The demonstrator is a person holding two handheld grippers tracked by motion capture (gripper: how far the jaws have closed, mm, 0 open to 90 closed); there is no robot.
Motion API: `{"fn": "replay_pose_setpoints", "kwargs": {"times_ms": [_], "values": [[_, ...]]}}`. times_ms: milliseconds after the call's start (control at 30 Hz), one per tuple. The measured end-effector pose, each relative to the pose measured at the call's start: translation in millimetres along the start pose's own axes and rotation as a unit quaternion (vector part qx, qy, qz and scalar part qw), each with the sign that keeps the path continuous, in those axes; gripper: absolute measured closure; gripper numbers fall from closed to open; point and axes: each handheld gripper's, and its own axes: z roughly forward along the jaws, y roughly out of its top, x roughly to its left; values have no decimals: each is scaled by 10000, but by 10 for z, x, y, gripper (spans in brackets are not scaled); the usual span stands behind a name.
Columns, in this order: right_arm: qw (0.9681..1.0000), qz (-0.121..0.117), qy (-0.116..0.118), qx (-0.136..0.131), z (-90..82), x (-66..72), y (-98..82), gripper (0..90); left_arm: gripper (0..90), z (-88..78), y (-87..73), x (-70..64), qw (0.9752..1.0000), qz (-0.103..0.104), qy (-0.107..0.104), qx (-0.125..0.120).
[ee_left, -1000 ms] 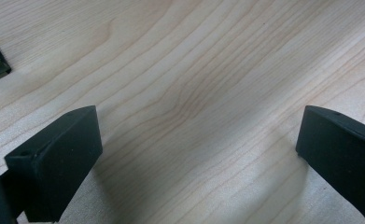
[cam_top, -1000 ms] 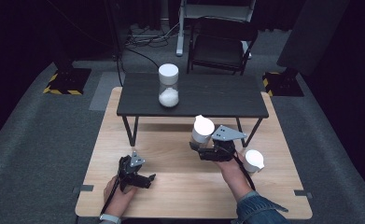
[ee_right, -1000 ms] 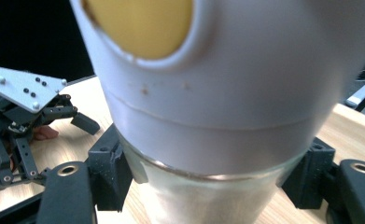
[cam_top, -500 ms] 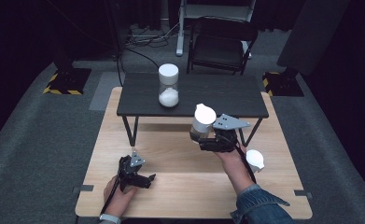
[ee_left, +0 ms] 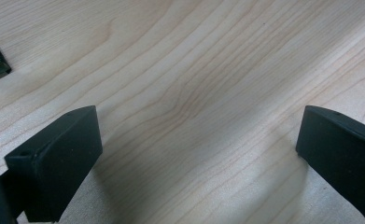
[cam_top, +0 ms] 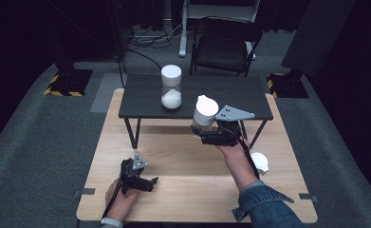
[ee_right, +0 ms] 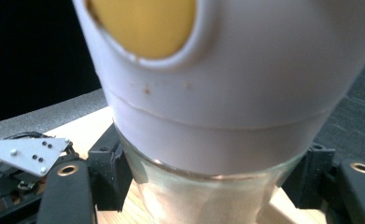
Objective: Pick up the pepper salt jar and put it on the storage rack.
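Just in front of the black shelf, near its right half, the right tool is closed on a glass jar with a white cap, holding it clear of the worktop. In the right gripper view the two black jaws press on the glass body just below the cap, one at each side, and a round opening in the cap top shows yellow. The jar stands roughly upright in the grip, its cap at about the level of the shelf's front edge. On the shelf, left of the held jar and well apart from it, stands a second jar with a white lid and white contents in its lower part. Right of the person's right forearm, a small white lid lies on the worktop. Well in front of the shelf, toward the worktop's left near corner, the left tool rests low over bare wood, its jaws standing wide apart and holding nothing.
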Motion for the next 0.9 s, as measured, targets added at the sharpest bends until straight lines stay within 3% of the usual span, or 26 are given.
{"fn": "replay_pose_setpoints", "kwargs": {"times_ms": [467, 900], "values": [[9999, -7, -157, 6, 74, -60, 261, 304, 2, 0, 0, 0, 10000, 1, 1, 1], [9990, 92, -435, 58, 259, -145, 442, 304, 2, 0, -1, -1, 10000, 0, 2, -2]]}}
